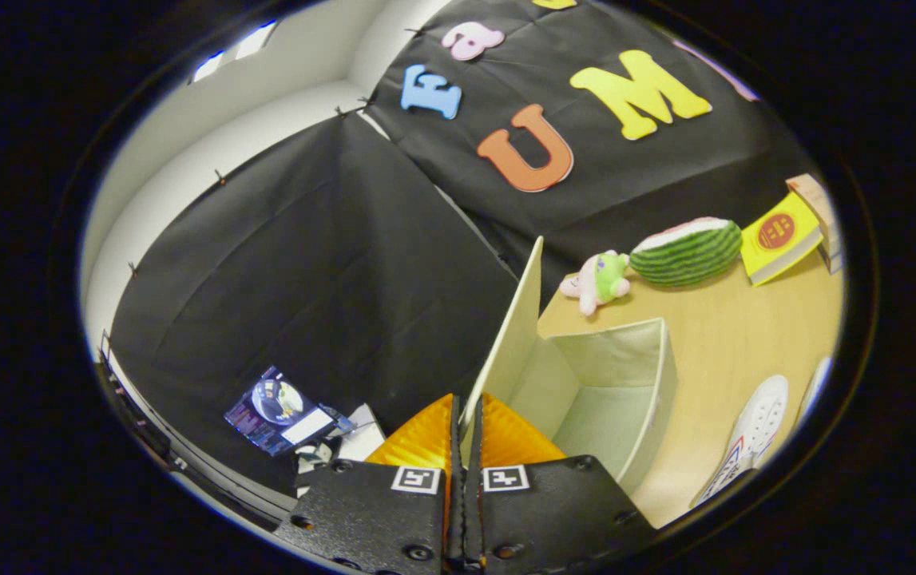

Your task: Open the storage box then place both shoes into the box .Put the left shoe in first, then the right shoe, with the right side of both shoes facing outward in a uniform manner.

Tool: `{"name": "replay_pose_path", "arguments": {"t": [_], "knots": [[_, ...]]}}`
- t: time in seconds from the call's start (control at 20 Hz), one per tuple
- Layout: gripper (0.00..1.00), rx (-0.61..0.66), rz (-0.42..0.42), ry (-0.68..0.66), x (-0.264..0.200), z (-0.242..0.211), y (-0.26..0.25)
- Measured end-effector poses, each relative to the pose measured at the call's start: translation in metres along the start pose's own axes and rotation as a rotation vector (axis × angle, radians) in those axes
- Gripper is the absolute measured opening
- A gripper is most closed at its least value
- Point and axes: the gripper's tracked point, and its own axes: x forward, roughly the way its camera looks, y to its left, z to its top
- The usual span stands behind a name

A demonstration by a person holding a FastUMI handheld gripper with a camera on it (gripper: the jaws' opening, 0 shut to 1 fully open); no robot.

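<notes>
My gripper (464, 423), fingers pinched tight on the pale stiff lid flap (515, 335) at frame centre, holds it upright so the light-grey fabric storage box (649, 383) stays open w/ room for the white sneaker (755, 427) waiting lower right on the wooden table (745, 327).

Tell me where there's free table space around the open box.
Bare wood lies between the storage box and the white shoe, and between box and plush toy. The far edge is crowded: toy, watermelon, book. The tool pinches the lid.
</notes>
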Motion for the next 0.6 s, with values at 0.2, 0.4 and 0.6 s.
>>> {"name": "replay_pose_path", "arguments": {"t": [0.2,0.4,0.6], "knots": [[0.07,-0.117,0.011,0.023,0.032,0.0,0.039],[0.16,-0.193,0.018,0.048,0.059,-0.003,0.057],[0.51,-0.295,-0.005,-0.014,0.067,0.007,0.067]]}}
